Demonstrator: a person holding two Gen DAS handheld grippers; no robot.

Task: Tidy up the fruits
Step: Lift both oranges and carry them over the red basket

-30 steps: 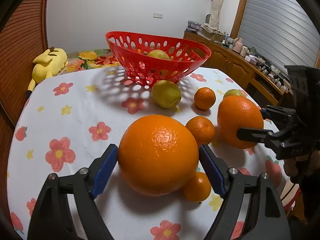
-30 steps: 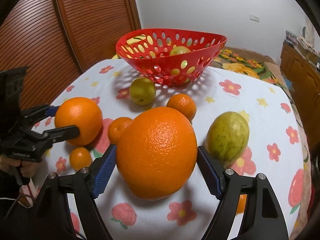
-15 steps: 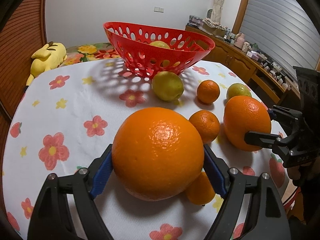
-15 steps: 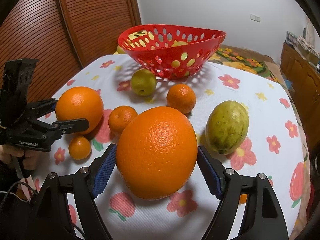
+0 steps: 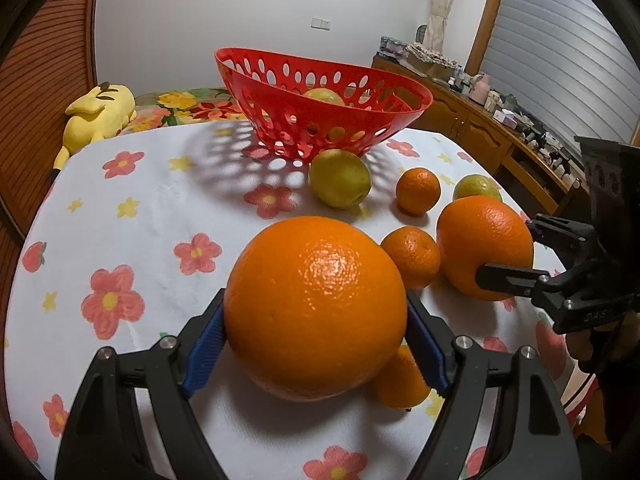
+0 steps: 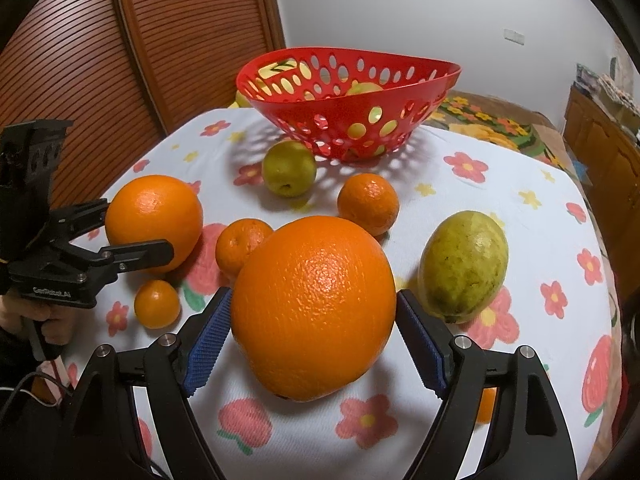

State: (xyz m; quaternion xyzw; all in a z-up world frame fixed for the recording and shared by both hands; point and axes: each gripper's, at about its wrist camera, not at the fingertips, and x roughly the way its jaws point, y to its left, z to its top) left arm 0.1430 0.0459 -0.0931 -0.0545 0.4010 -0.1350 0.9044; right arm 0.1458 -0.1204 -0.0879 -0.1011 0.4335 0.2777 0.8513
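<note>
My left gripper is shut on a big orange and holds it just above the flowered tablecloth; that pair also shows in the right wrist view. My right gripper is shut on a second big orange, which shows in the left wrist view at the right. A red perforated basket stands at the far side of the table with a yellow-green fruit inside. It also shows in the right wrist view.
Loose on the cloth: a green-yellow round fruit, several small mandarins, and a green mango. A yellow plush toy lies beyond the table's far left. A wooden sideboard runs along the right.
Both grippers have lifted their oranges slightly and drawn a little nearer to the basket. The loose fruits have not moved.
</note>
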